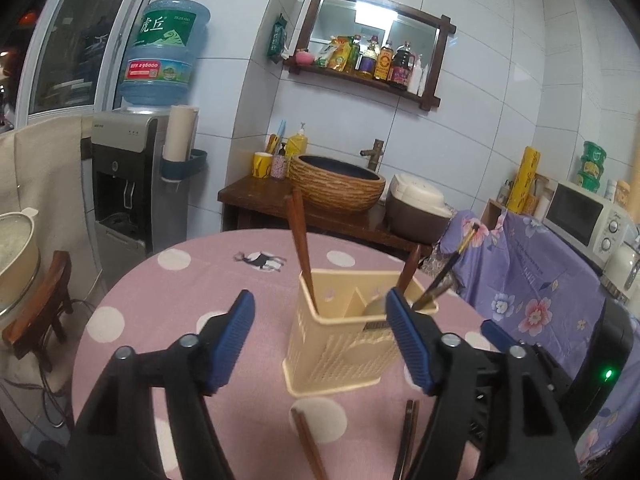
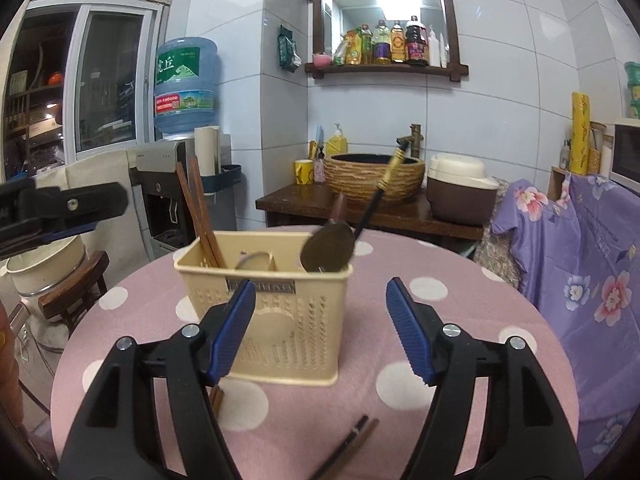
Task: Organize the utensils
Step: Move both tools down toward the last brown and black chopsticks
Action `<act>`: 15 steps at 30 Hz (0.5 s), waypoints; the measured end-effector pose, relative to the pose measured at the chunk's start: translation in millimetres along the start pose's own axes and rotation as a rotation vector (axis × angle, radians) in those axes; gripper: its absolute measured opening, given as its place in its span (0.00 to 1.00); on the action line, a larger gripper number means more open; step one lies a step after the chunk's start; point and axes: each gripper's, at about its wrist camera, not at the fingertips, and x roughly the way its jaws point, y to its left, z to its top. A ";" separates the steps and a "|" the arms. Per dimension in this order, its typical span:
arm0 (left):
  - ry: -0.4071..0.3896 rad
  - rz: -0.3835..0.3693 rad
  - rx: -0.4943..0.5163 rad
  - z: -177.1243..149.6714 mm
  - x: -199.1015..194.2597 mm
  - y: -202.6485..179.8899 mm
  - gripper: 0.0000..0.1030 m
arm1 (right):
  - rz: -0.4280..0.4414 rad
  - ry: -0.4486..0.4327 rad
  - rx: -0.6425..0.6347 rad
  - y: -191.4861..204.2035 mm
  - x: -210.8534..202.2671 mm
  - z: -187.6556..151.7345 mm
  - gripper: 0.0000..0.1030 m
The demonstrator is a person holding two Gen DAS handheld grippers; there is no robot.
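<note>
Far left, water dispenser (image 2: 176,184) topped by a blue jug (image 2: 186,84), beside a window (image 2: 108,80). Round counter (image 2: 460,300) under pink polka-dot cloth. On it, cream utensil caddy (image 2: 276,320), upright: brown chopsticks (image 2: 200,216) in its left compartment, a spoon (image 2: 328,248) and a dark-handled utensil (image 2: 380,188) in the right. Loose chopsticks (image 2: 352,444) lie flat on the near cloth. Left gripper (image 1: 320,336) wide apart, empty, caddy between its fingers. Right gripper (image 2: 320,328) likewise wide, empty. Far wall: woven basin (image 2: 372,176), framed mirror shelf of bottles (image 2: 384,48). Right: rice cooker (image 2: 460,188), purple floral cover (image 2: 592,248).
</note>
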 end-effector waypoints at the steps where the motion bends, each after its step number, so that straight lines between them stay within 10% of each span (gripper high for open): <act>1: 0.010 0.000 -0.005 -4.2 -1.7 1.6 0.73 | -0.002 0.016 0.008 -1.7 -2.8 -2.7 0.66; 15: 0.164 0.059 0.002 -72.4 -2.8 13.8 0.86 | -0.026 0.267 0.143 -30.4 -15.7 -66.5 0.67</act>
